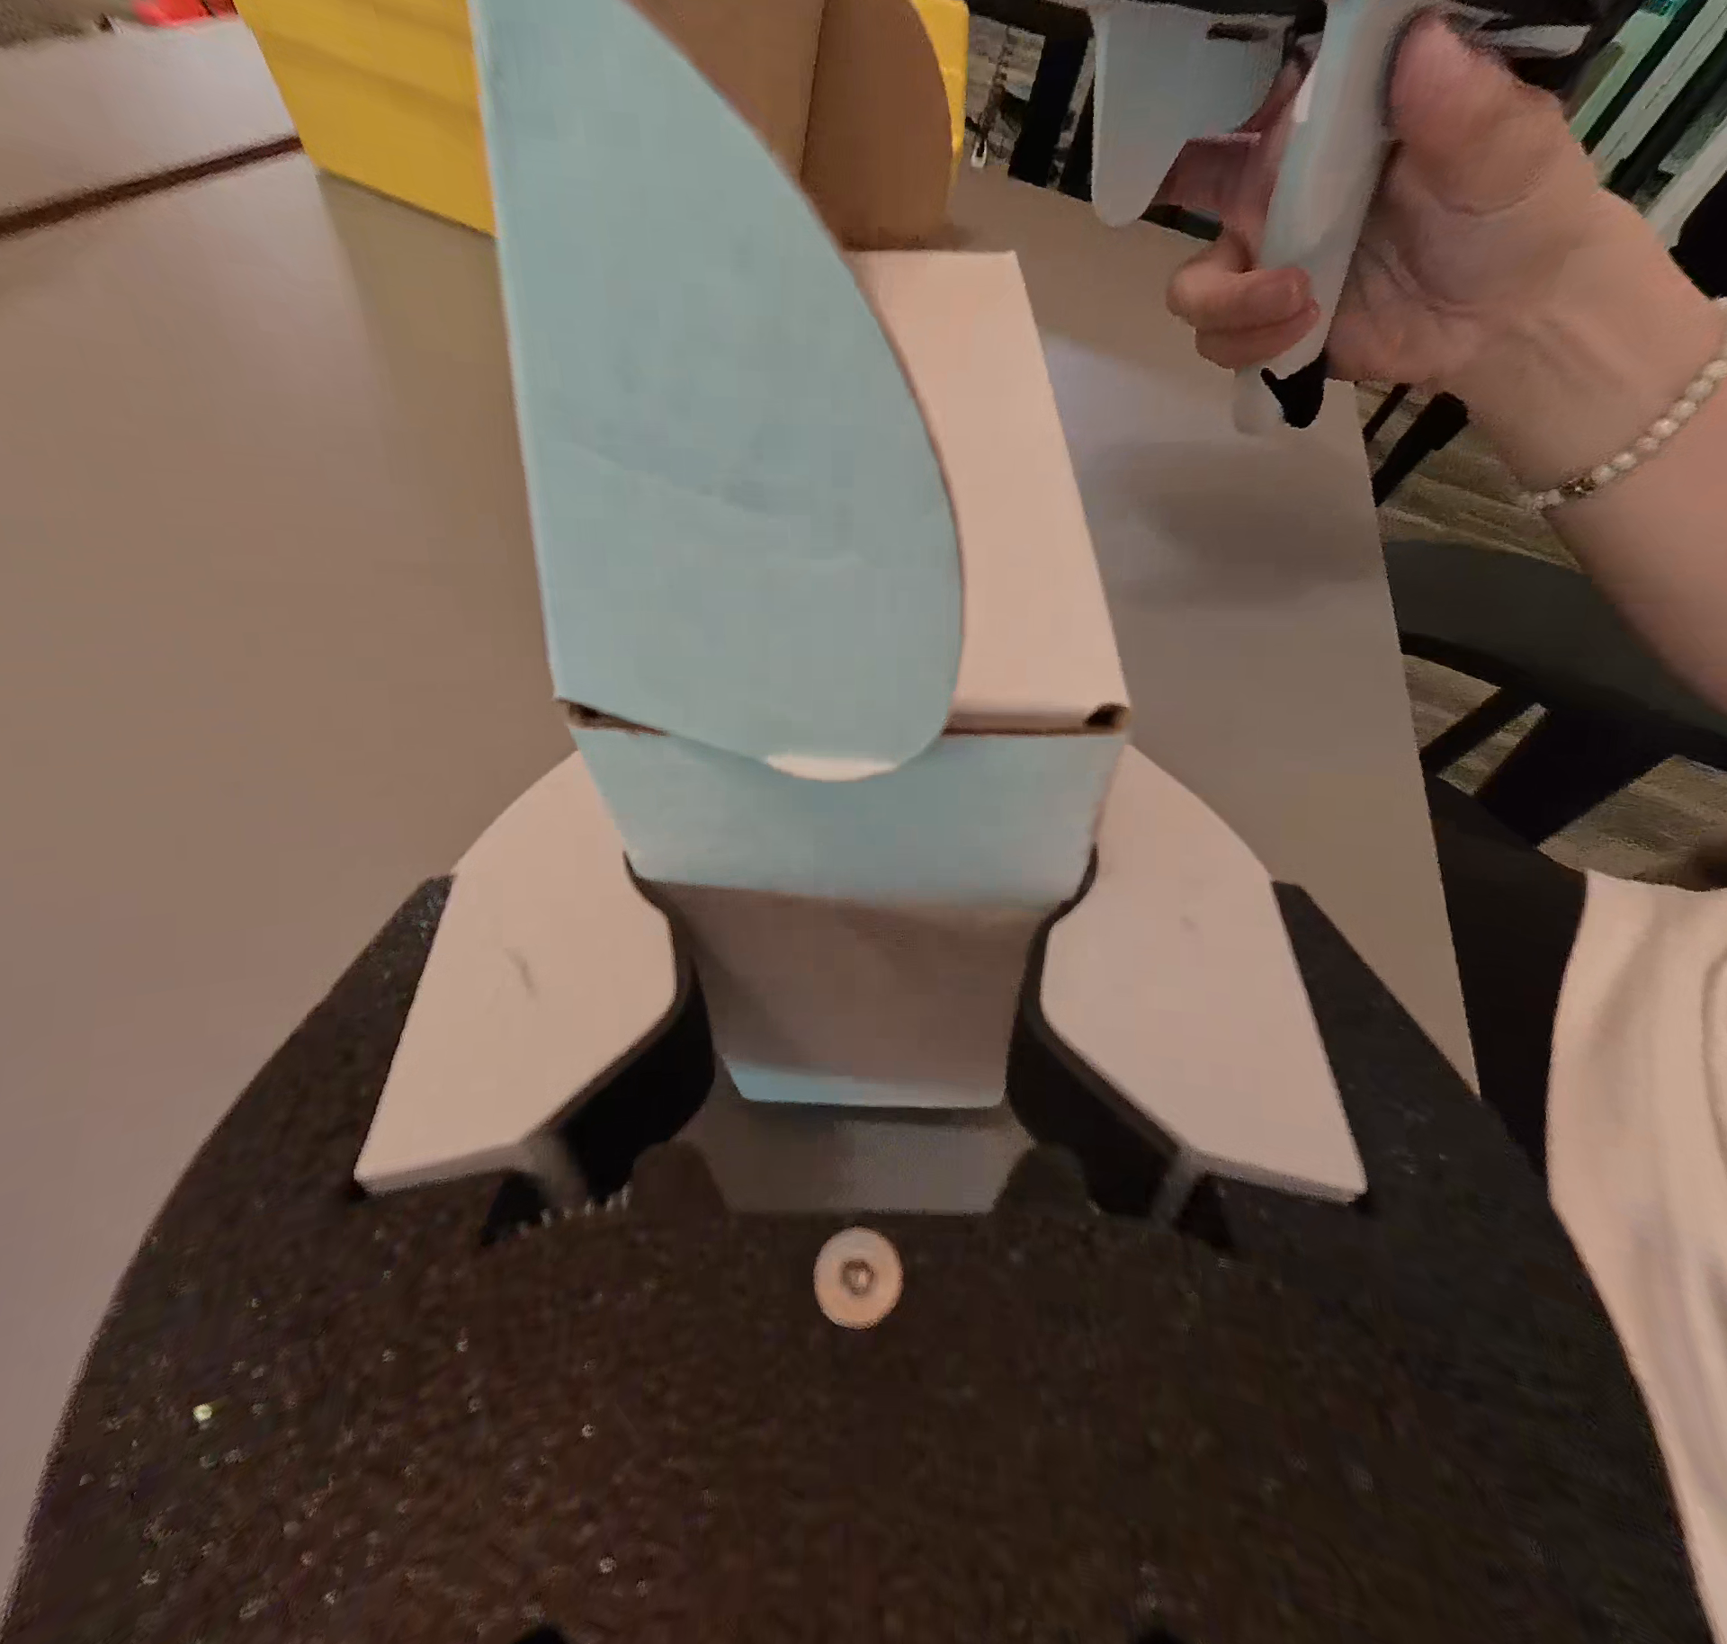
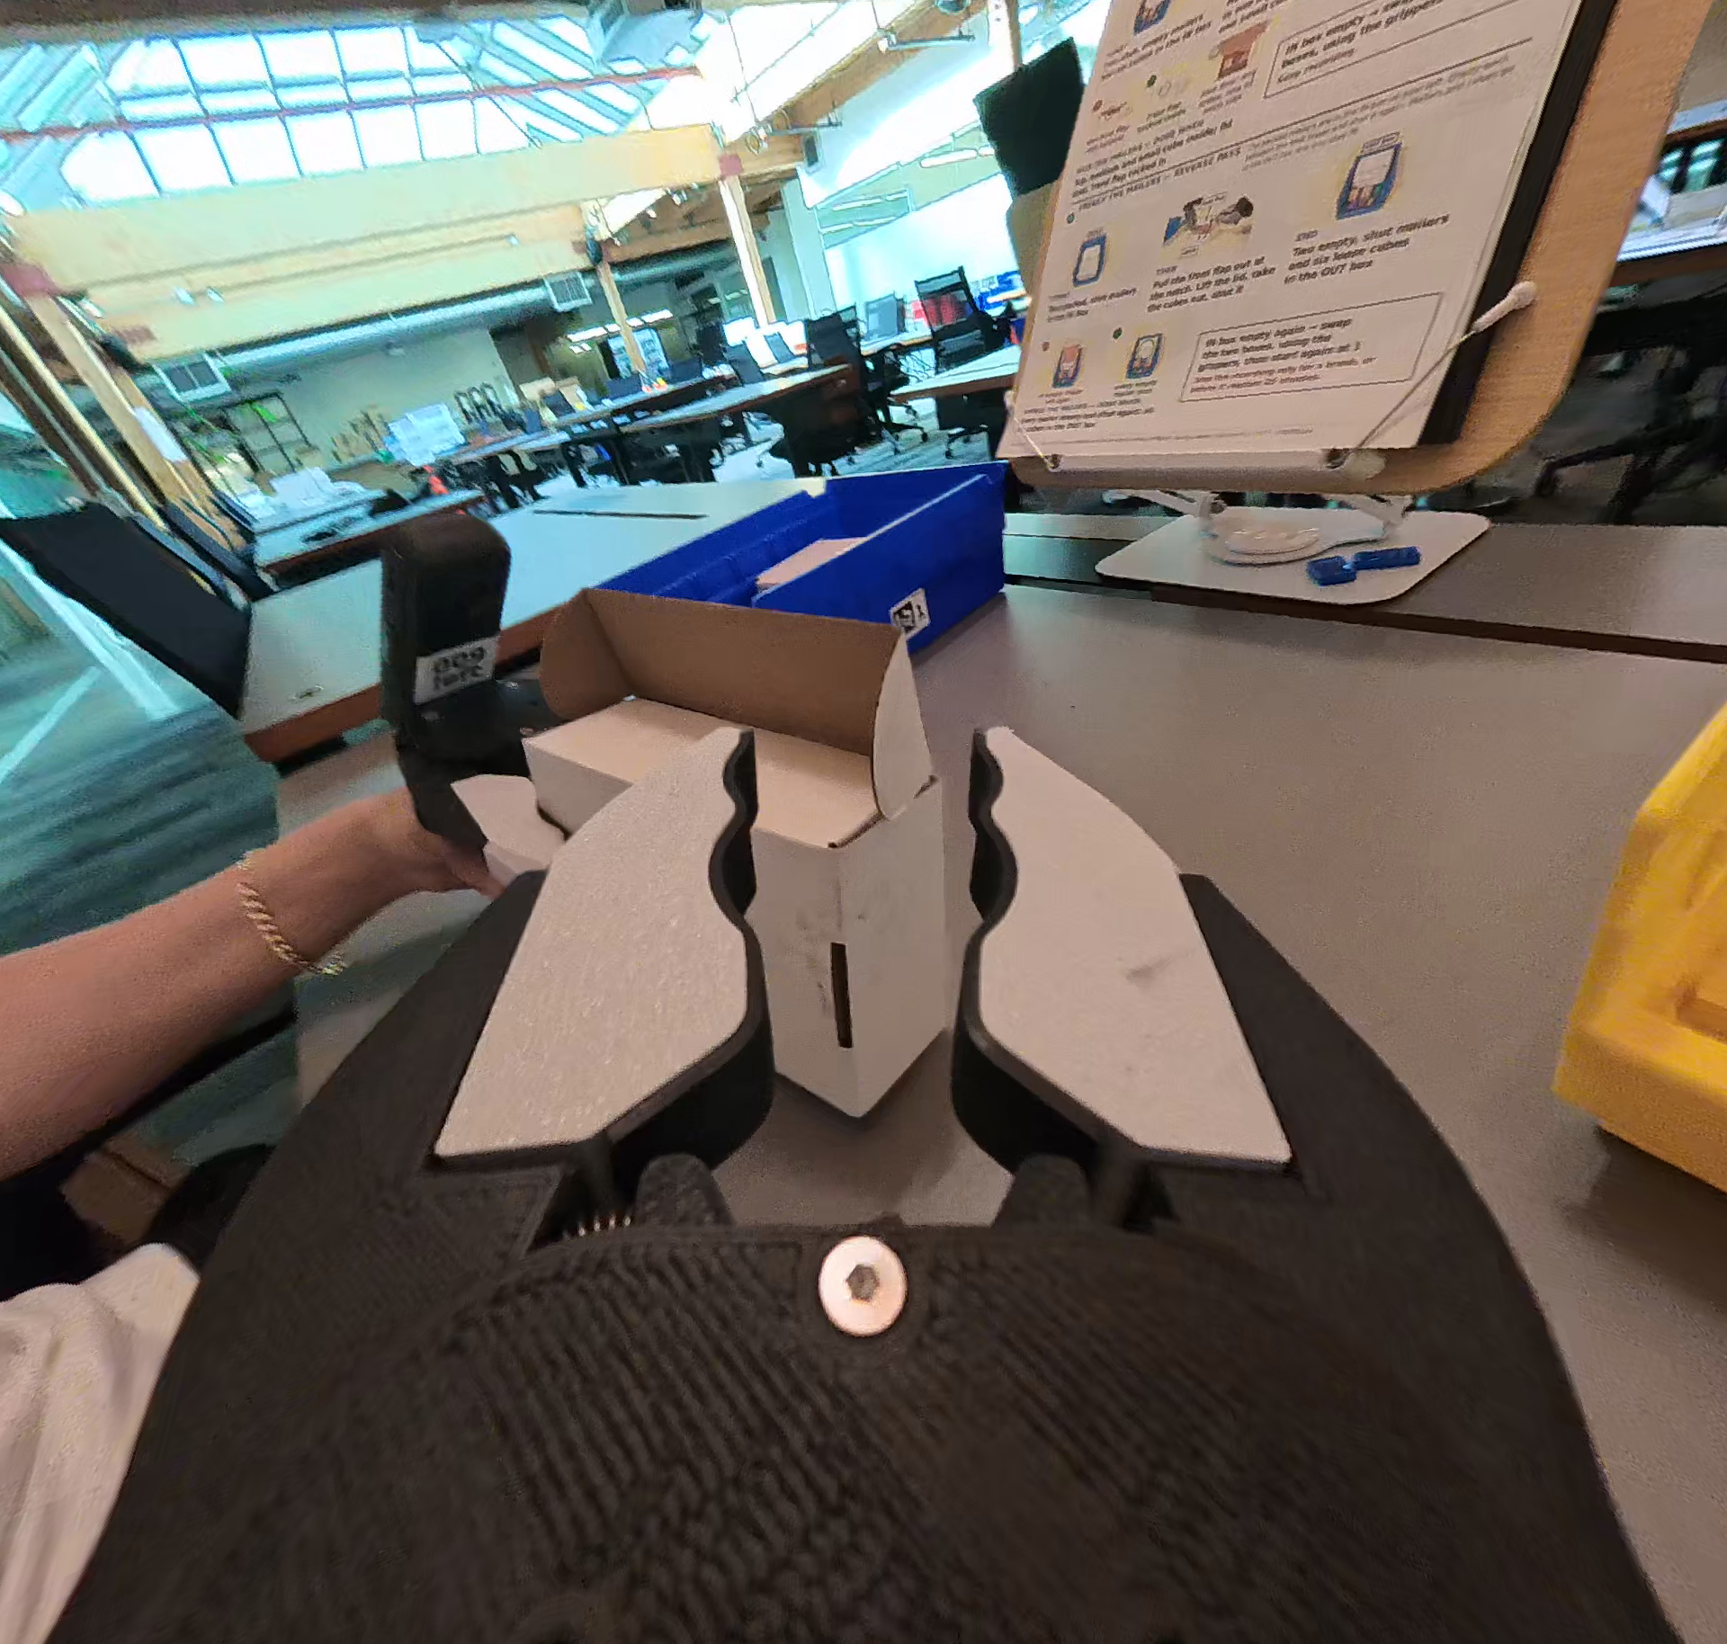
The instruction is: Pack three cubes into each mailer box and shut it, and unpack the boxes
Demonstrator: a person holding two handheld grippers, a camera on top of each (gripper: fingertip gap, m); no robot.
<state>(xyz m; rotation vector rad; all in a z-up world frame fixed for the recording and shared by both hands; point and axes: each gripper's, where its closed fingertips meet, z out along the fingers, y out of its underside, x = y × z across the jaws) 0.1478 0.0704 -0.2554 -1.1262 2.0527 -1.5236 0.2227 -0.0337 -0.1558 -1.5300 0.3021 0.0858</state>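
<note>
A white mailer box (image 1: 1009, 525) stands on the grey table (image 1: 234, 571), its lid (image 1: 710, 403) raised and showing the brown inside. My left gripper (image 1: 855, 805) is shut on the box's near end, one finger on each side wall. In the right wrist view the same box (image 2: 841, 945) has its lid (image 2: 710, 655) open. My right gripper (image 2: 864, 739) is open, its fingers either side of the box's near corner with a gap on the right. It also shows in the left wrist view (image 1: 1168, 104), hand-held at the upper right. No cubes show.
A blue bin (image 2: 934, 515) with a white box (image 2: 813, 562) in it sits behind the mailer. A yellow bin (image 2: 1663, 992) is at the right, also in the left wrist view (image 1: 374, 76). An instruction sheet on a stand (image 2: 1308, 198) stands behind. One gripper's finger ends stand about 15 cm off the other's.
</note>
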